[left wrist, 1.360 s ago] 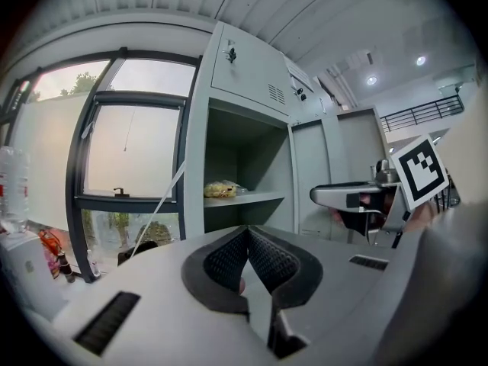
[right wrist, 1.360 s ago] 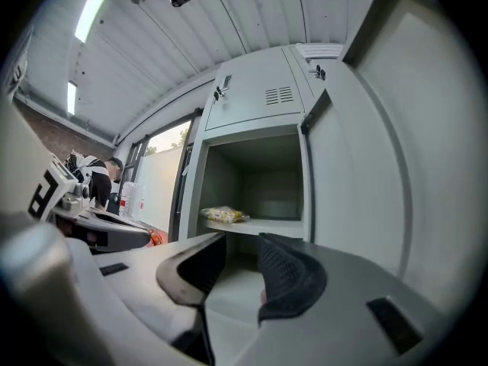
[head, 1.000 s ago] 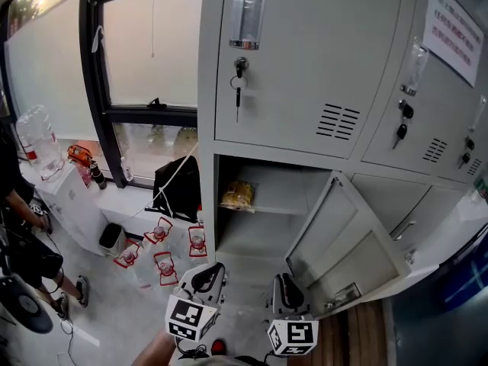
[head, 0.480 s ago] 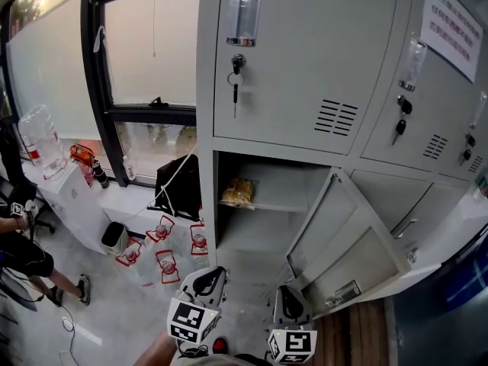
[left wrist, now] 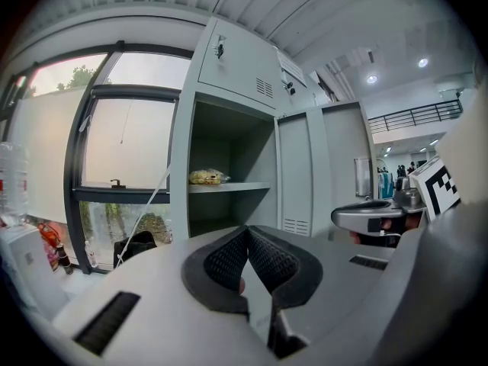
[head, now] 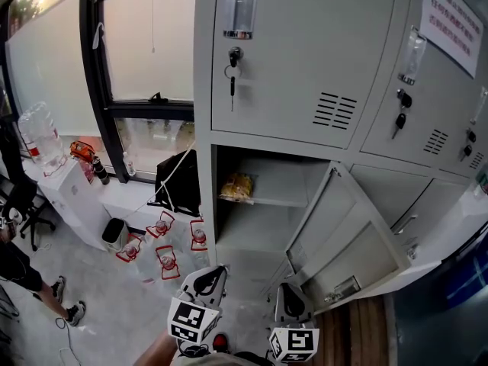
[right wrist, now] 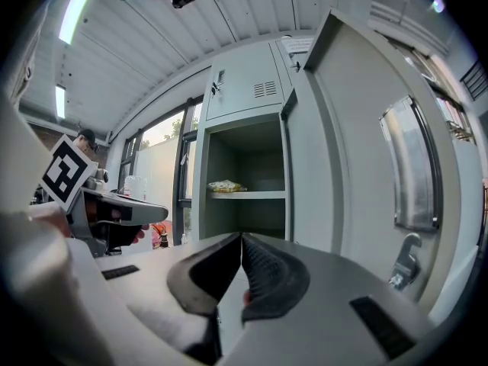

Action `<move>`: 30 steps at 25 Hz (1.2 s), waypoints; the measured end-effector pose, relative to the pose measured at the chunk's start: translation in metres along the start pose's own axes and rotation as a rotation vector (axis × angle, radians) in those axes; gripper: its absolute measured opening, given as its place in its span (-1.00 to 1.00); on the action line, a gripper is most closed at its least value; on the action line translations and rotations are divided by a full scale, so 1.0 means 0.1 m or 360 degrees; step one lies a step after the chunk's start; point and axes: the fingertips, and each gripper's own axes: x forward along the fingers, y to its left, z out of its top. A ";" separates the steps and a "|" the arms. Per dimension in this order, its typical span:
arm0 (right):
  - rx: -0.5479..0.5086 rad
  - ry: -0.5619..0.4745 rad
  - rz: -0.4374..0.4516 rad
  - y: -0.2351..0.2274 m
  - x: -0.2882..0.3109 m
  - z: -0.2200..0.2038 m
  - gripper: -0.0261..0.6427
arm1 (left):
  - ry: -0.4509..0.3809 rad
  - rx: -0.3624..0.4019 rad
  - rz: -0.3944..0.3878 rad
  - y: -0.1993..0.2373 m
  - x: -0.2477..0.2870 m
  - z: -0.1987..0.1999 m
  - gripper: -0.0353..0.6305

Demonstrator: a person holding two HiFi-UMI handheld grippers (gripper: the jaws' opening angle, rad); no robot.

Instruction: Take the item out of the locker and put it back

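A yellow packet lies on the shelf of the open lower locker; it also shows in the left gripper view and the right gripper view. The locker door swings out to the right. My left gripper hangs low in front of the locker, well short of it, its pads meeting at the tips with nothing between them. Beside it on the right, my right gripper is shut and empty too, pointing at the opening.
Several bottles with red labels stand on the floor left of the locker, with a black bag on the sill behind. A key hangs in the upper door. A person's legs are at far left.
My right gripper has sunk a little towards the bottom edge. The person at the left has moved further out of the picture. The packet and the door have stayed put.
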 end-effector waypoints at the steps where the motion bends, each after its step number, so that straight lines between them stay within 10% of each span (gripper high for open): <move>1: 0.0002 -0.0001 -0.0001 0.00 0.00 0.00 -0.86 | 0.0000 0.0001 0.0001 0.00 0.00 0.00 -0.83; 30: -0.0015 -0.0012 0.0039 0.11 -0.04 0.05 -0.86 | 0.0003 0.0016 0.0009 -0.02 -0.12 -0.01 -0.83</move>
